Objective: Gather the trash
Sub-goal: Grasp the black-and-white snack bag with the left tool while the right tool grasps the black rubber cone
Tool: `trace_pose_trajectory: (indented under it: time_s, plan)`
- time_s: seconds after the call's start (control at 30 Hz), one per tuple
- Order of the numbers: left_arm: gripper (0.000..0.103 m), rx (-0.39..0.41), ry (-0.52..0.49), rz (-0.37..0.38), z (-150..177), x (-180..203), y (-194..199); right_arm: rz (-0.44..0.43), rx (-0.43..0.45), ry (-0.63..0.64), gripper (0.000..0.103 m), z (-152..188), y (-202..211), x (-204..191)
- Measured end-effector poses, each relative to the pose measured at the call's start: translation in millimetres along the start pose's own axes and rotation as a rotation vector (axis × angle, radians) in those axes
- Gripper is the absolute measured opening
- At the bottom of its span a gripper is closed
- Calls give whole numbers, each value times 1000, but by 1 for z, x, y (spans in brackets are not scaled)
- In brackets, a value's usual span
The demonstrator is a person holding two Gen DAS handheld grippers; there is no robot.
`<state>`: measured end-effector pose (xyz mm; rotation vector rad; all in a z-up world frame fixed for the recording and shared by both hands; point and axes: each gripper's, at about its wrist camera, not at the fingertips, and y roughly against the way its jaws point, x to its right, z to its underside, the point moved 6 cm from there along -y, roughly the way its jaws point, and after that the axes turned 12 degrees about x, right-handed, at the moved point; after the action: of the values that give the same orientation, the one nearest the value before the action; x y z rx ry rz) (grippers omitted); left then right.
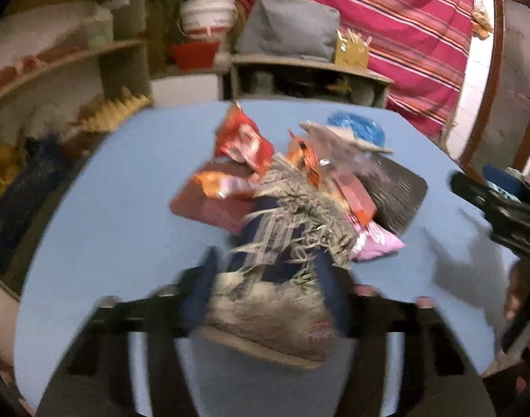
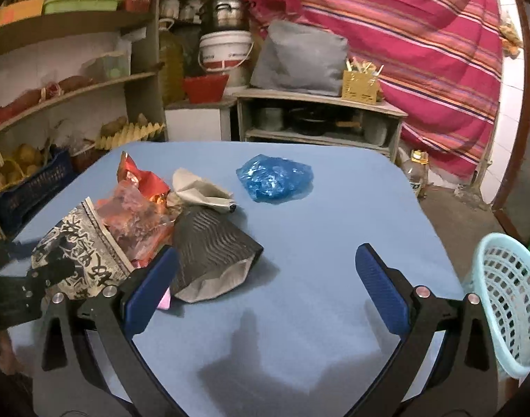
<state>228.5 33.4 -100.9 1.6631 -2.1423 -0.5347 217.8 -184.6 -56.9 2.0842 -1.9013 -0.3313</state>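
While the left gripper (image 1: 275, 295) clamps the light, crinkly grey printed paper bag (image 1: 271, 309) near its rim beside the black ribbed pouch (image 2: 212, 257), the right gripper (image 2: 268, 288) gapes empty.

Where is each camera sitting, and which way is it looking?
Left wrist: rides the left gripper, looks down across the blue table at the wrapper pile; its fingers clamp a grey printed bag, right gripper at the edge.
Right wrist: rides the right gripper, jaws open over bare table, basket beside.
Both share the table, printed bag, blue plastic bag, striped cloth.
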Motion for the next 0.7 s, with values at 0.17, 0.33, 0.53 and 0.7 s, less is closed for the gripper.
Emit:
trace_pose_trajectory:
  time_s: [0.17, 0.33, 0.53, 0.7]
  plan:
    - [11, 3, -8, 42, 0, 4, 6, -44, -61, 60, 99, 1, -39, -16]
    - [3, 46, -31, 27, -7, 5, 20, -52, -102, 122, 99, 4, -63, -22]
    - [2, 68, -20, -11, -14, -10, 27, -110, -135, 119, 99, 7, -69, -28]
    - [2, 74, 6, -30, -18, -21, 28, -147, -165, 128, 99, 18, -72, -37]
